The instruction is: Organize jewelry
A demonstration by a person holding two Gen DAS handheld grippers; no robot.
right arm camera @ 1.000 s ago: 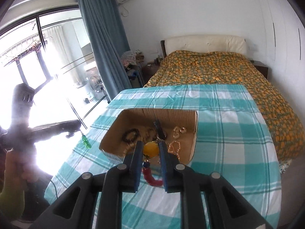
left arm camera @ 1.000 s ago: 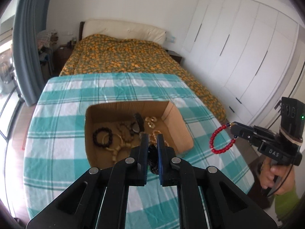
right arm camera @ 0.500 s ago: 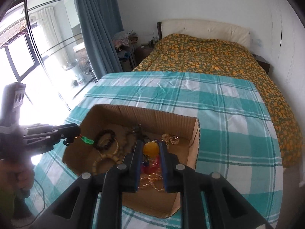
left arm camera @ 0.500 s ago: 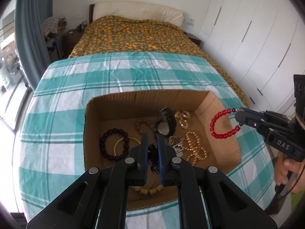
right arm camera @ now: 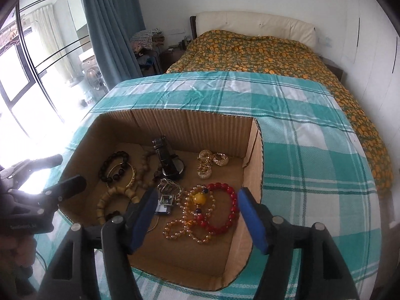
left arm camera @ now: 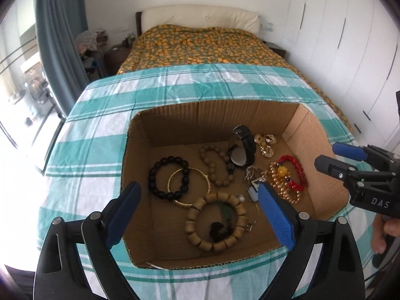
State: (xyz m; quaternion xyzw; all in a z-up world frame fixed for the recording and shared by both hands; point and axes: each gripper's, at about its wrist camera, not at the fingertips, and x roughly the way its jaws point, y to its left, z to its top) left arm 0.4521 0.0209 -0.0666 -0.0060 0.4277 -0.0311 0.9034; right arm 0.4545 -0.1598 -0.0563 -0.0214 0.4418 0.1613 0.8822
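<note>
Red bead bracelet (right arm camera: 226,208) dropped into corrugated cardboard box (left arm camera: 307,130) | both grippers' jaws now spread, empty

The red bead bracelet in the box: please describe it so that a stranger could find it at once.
Look into the open cardboard box on the checked tablecloth, at its right side near the wall. The red bead bracelet lies flat there, overlapping a golden bead strand. It is the only red piece, and it carries one big yellow bead.
</note>
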